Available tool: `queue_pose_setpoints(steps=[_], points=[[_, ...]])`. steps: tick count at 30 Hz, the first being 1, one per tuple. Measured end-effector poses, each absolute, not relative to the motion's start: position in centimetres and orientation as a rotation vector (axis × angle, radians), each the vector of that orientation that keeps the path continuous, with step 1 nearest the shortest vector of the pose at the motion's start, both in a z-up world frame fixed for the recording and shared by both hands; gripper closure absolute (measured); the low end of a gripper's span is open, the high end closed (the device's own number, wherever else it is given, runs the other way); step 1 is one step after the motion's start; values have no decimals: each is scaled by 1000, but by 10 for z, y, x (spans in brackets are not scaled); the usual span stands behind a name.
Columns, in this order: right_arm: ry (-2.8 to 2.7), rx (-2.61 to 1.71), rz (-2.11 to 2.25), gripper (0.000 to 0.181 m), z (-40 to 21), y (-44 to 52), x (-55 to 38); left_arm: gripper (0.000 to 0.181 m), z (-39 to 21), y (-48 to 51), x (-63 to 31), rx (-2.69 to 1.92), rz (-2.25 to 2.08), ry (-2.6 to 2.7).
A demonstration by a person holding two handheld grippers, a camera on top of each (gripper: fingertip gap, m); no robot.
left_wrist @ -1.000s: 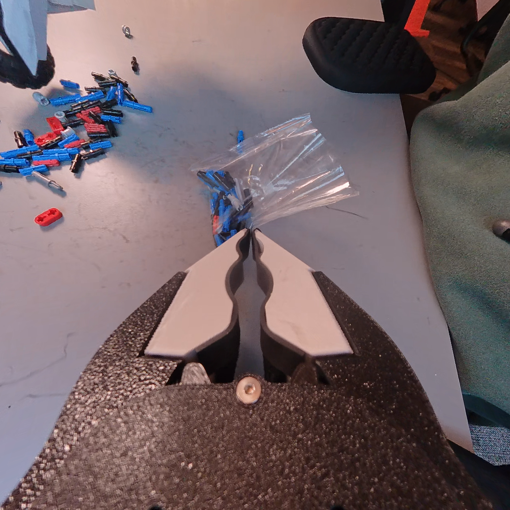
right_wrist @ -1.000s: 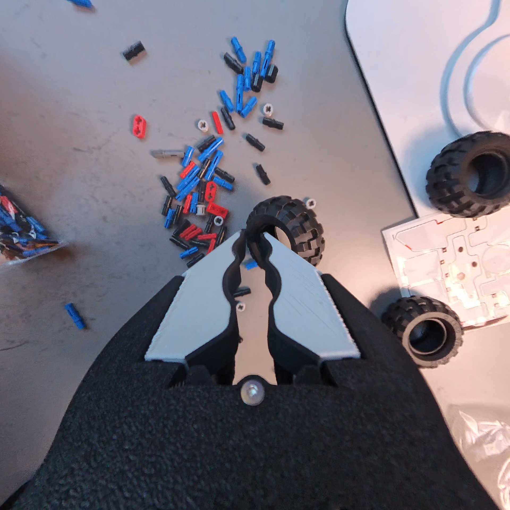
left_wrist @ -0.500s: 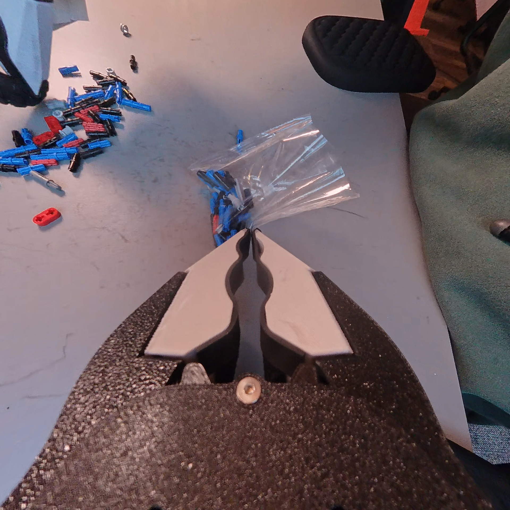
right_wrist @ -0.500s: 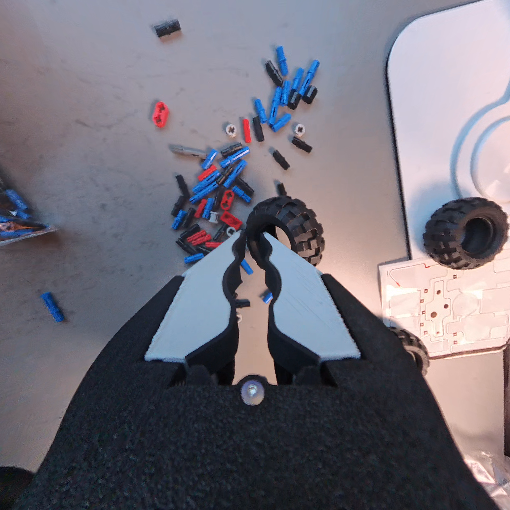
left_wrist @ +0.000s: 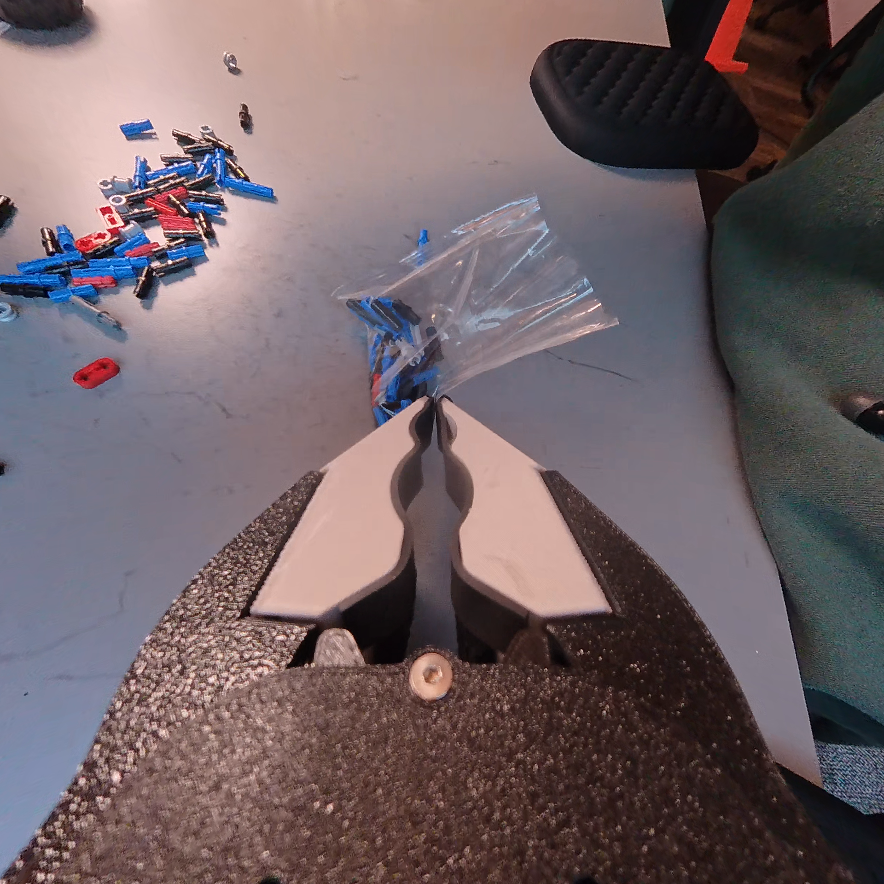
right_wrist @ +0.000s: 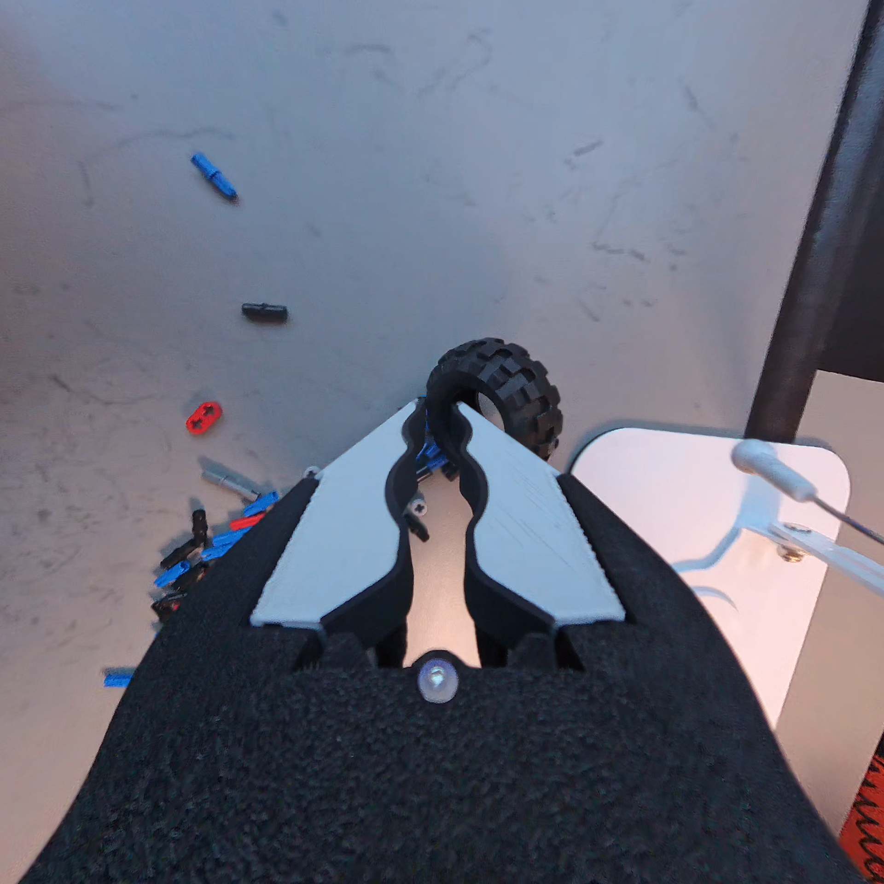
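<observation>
Many small pins [left_wrist: 392, 344] fill clear bag [left_wrist: 483, 296], seemingly pinched by left gripper [left_wrist: 434, 404].

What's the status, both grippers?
Left gripper shut on clear plastic bag of small pins, bag on grey table. Right gripper shut on black tyre, off the table. Loose pins scattered left.

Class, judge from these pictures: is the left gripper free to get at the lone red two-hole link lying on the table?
Probably not as things stand. The left gripper is shut on a corner of the clear plastic bag of pins. The red link lies apart to its left on bare table, unobstructed.
</observation>
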State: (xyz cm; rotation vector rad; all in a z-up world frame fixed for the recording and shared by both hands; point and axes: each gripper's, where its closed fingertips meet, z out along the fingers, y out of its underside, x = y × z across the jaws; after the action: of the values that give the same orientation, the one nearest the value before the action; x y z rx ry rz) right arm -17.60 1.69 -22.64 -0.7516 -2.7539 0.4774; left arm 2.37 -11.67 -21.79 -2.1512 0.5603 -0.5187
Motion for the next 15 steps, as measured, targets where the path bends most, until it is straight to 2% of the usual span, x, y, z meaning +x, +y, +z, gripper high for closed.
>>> queue_pose_setpoints(steps=[15], points=[[-3023,-713,366,172,-227,34,-42,181,-220,-118,25,-2160,-527,569]])
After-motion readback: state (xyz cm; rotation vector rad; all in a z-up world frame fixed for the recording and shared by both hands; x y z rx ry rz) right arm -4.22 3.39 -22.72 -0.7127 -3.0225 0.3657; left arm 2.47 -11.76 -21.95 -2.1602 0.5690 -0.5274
